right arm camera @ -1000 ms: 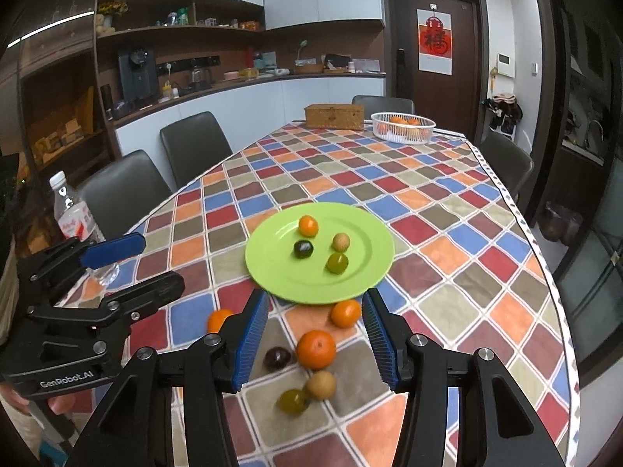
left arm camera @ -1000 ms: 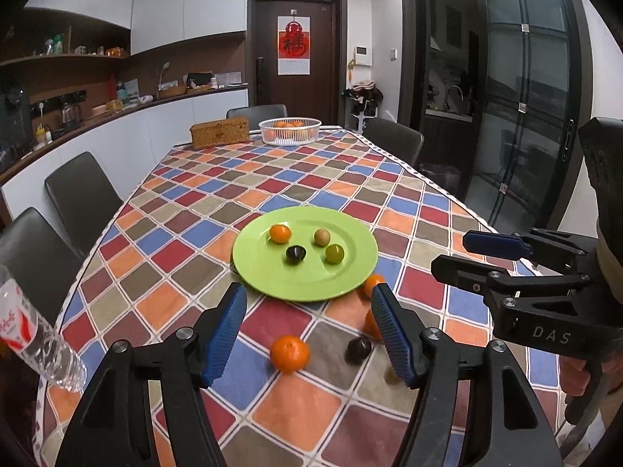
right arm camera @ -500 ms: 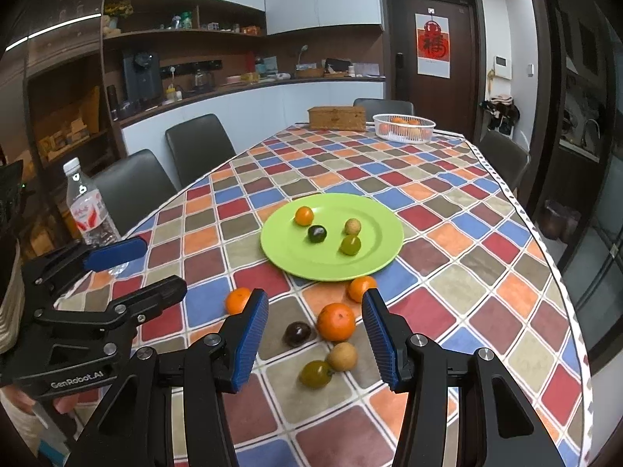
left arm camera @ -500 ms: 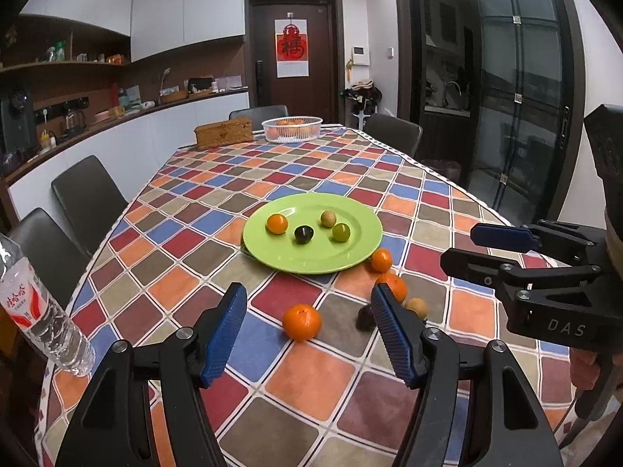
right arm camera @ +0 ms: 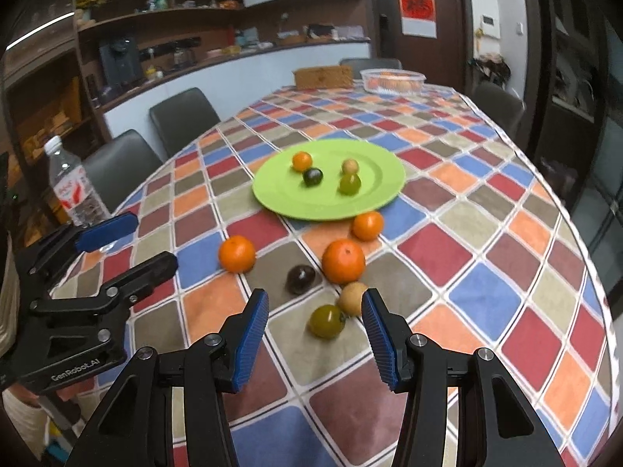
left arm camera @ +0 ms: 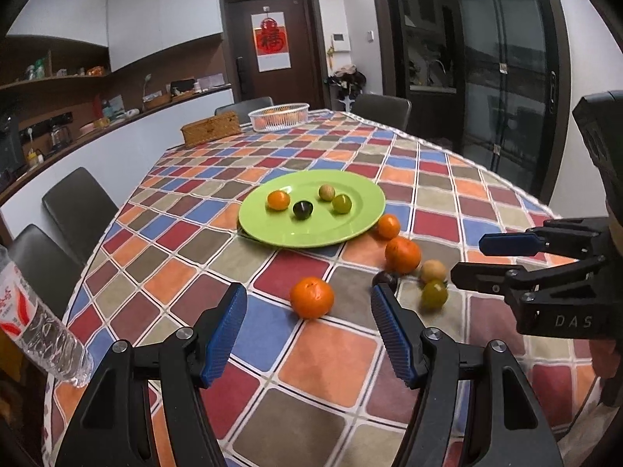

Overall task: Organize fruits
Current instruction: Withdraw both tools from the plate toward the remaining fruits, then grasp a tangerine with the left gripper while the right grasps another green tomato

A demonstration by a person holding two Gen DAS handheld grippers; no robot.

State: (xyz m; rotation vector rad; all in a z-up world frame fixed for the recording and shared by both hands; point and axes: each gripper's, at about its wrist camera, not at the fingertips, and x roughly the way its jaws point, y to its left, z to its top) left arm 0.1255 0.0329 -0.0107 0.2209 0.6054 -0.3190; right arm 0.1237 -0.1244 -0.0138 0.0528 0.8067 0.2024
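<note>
Left gripper (left arm camera: 307, 334) and right gripper (right arm camera: 314, 334) hover half-open, empty, above loose fruit; checkered tablecloth (right arm camera: 486, 257) lies bare rightward.

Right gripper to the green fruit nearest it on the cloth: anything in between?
Nothing visible. The right gripper is open and empty, and the green fruit lies just ahead of its fingertips on bare tablecloth. A tan fruit touches it on the far right side, beyond rather than in the way.
</note>
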